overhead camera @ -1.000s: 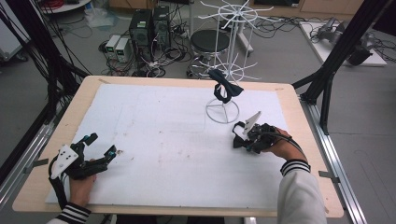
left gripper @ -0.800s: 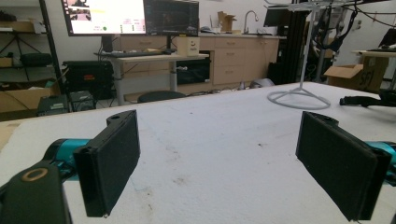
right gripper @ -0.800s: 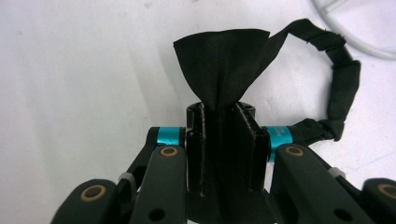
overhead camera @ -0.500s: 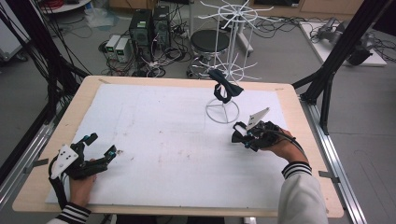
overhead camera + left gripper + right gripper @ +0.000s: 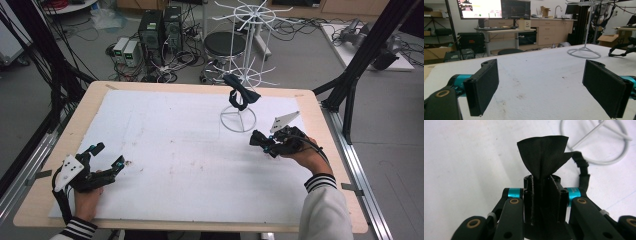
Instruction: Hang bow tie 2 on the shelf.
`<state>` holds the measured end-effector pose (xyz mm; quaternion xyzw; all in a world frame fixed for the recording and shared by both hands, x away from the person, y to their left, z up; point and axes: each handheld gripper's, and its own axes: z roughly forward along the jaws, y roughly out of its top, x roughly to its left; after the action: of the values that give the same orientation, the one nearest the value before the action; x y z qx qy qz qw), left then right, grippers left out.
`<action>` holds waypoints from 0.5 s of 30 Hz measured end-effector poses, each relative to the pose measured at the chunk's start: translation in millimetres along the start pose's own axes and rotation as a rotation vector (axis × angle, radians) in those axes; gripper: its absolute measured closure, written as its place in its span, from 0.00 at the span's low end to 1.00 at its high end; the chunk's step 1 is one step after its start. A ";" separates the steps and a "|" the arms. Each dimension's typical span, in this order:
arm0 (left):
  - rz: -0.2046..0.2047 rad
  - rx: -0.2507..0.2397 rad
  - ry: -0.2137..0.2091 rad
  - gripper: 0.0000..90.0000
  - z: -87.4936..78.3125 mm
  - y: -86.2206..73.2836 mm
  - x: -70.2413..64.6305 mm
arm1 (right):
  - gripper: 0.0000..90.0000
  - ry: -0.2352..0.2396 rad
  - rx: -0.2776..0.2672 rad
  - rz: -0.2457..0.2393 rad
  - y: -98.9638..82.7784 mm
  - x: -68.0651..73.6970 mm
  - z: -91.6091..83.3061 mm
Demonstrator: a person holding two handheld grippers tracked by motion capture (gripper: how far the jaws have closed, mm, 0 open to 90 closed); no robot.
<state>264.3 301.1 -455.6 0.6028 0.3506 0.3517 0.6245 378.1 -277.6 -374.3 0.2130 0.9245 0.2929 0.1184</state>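
We're looking down on a wooden table [image 5: 320, 165] covered with a white sheet [image 5: 190, 150]. At the near left corner, the left gripper [image 5: 102, 162] rests low on the sheet, its jaws spread wide with nothing between them; in the left gripper view we see bare sheet through the gap. Over on the right, the right gripper [image 5: 257, 139] sits just beside the round base of a white wire stand [image 5: 238, 120]. In the right gripper view its jaws are pressed together on a folded piece of black fabric [image 5: 544, 155], which fans out above the tips, with a black strap [image 5: 582, 170] trailing off toward the stand's base ring. Another black piece [image 5: 241, 94] hangs on the stand itself, above the sheet.
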 end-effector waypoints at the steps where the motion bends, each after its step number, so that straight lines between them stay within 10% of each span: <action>1: 0.001 0.000 0.000 0.16 0.0 0.0 0.0 | 0.84 -0.001 -0.010 -0.005 -0.1 -0.5 -0.9; 15: 0.000 0.000 0.001 0.16 0.1 0.0 0.0 | 0.84 -0.049 -0.120 0.072 -4.0 -6.4 -18.4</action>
<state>264.4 301.1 -455.6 0.6026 0.3509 0.3521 0.6244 376.1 -292.6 -361.3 0.2459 0.8939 0.3464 0.1431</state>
